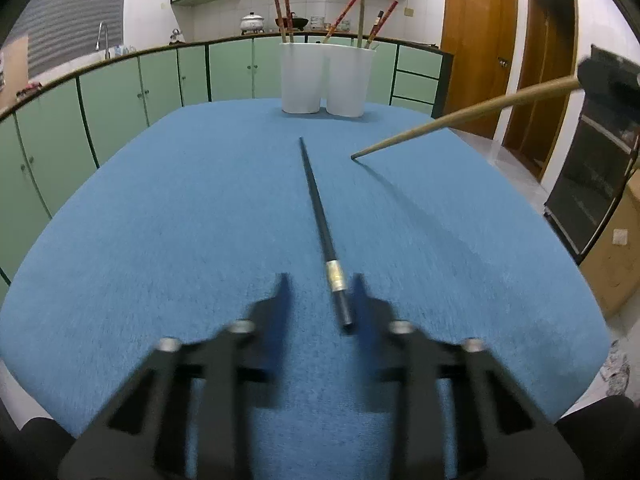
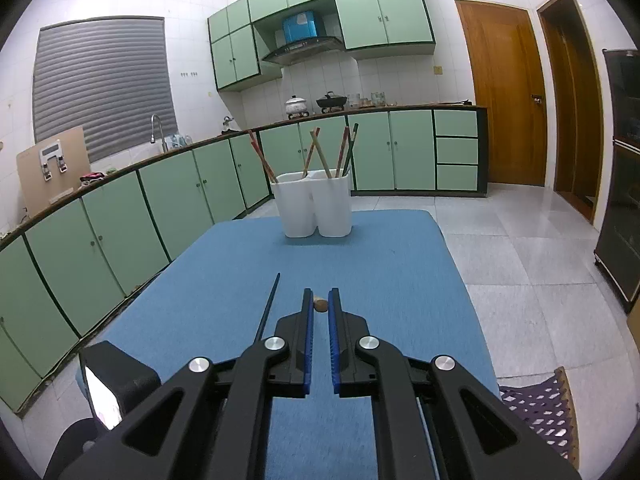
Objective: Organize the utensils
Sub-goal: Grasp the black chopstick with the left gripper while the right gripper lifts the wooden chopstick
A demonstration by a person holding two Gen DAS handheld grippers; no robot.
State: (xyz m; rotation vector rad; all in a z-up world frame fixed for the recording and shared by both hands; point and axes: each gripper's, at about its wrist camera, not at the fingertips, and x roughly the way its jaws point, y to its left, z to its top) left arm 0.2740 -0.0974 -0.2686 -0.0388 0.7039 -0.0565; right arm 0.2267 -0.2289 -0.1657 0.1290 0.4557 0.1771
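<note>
Only left wrist view shows wooden chopstick [image 1: 460, 114] full length.

Black hand-held gripper [image 2: 320, 300], blue pads [image 2: 307, 344], silver screws [image 2: 274, 343].

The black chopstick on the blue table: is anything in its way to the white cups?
Nothing visible blocks it. Bare blue table lies between the black chopstick and the white cups; the wooden chopstick hangs off to the right.

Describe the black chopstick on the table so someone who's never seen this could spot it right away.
Start at the blue table. In front of the twin white holders lies the black chopstick, alone and flat. Unlike the wooden chopstick beside it, it has a silver band near its thick end.
</note>
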